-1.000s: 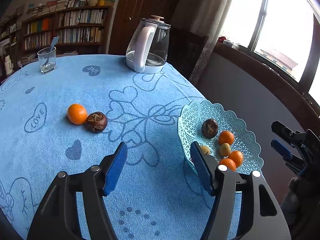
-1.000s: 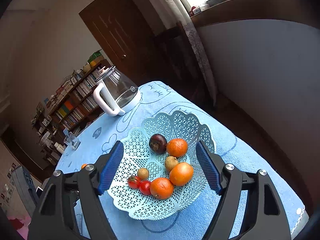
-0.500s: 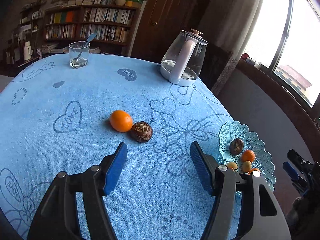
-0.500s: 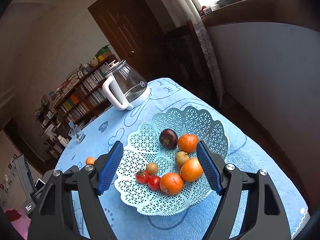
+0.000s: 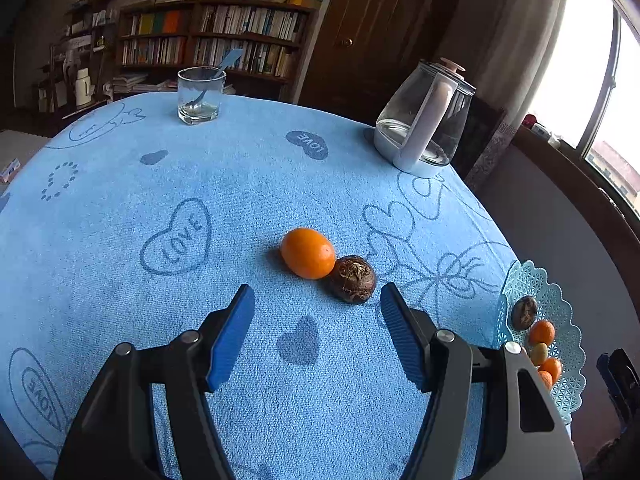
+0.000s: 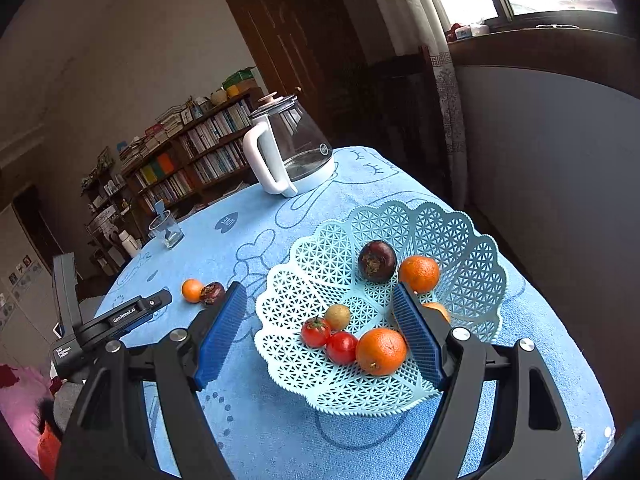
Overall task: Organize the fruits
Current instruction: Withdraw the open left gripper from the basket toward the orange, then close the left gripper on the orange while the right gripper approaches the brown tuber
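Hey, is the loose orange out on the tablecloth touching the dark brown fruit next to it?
Touching. The left wrist view shows the orange pressed against the dark brown fruit, with no cloth visible between them.

We see bookshelf (image 5: 208,36) far left, dark wooden door (image 5: 376,36) beside it, curtain (image 5: 516,40) and bright window (image 5: 580,80) right, pale wall (image 6: 120,52) behind.

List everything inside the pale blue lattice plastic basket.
In the pale blue lattice plastic basket: dark purple fruit, two oranges, two red tomatoes, small tan fruit. The right gripper's finger hides most of a third orange.
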Demonstrator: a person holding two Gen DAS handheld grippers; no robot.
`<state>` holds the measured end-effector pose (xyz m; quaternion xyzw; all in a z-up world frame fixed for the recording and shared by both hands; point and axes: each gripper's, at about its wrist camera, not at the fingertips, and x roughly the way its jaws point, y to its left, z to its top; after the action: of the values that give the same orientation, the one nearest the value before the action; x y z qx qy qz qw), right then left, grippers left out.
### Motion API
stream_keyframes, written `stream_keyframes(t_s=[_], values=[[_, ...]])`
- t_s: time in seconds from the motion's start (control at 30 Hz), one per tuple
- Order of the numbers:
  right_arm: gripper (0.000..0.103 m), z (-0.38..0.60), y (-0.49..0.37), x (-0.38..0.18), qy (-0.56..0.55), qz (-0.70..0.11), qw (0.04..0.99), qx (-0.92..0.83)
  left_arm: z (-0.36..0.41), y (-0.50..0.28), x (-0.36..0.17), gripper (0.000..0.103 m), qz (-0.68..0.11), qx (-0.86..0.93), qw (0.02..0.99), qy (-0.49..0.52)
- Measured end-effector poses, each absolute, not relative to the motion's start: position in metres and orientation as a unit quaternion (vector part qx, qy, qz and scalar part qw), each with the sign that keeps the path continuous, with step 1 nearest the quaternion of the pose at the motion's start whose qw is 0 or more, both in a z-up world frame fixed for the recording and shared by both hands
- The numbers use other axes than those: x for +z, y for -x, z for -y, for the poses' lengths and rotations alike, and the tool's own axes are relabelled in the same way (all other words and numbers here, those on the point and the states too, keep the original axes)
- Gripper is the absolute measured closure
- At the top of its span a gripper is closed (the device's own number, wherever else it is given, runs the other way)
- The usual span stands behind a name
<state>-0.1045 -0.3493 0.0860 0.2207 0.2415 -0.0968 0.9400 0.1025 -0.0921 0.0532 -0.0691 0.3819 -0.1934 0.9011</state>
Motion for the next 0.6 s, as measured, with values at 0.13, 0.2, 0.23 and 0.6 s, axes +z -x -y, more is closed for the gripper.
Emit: stream_keyframes(t_s=[0.13,0.2,0.23,0.6], values=[[0.026,0.336,0.1,0.08,-0.21,-0.25,0.941,-0.087,0.091,-0.119,0.046,0.038,-0.391,-0.179,0.9,0.071],[0.026,0.33,0.098,0.08,-0.199,-0.252,0.943,-0.084,0.092,-0.127,0.042,0.038,-0.395,-0.174,0.899,0.07],[0.026,0.327,0.097,0.079,-0.195,-0.253,0.944,-0.082,0.092,-0.13,0.04,0.038,-0.397,-0.171,0.899,0.069],[0.026,0.313,0.088,0.069,-0.19,-0.273,0.941,-0.064,0.11,-0.157,0.027,0.038,-0.402,-0.17,0.899,0.041]])
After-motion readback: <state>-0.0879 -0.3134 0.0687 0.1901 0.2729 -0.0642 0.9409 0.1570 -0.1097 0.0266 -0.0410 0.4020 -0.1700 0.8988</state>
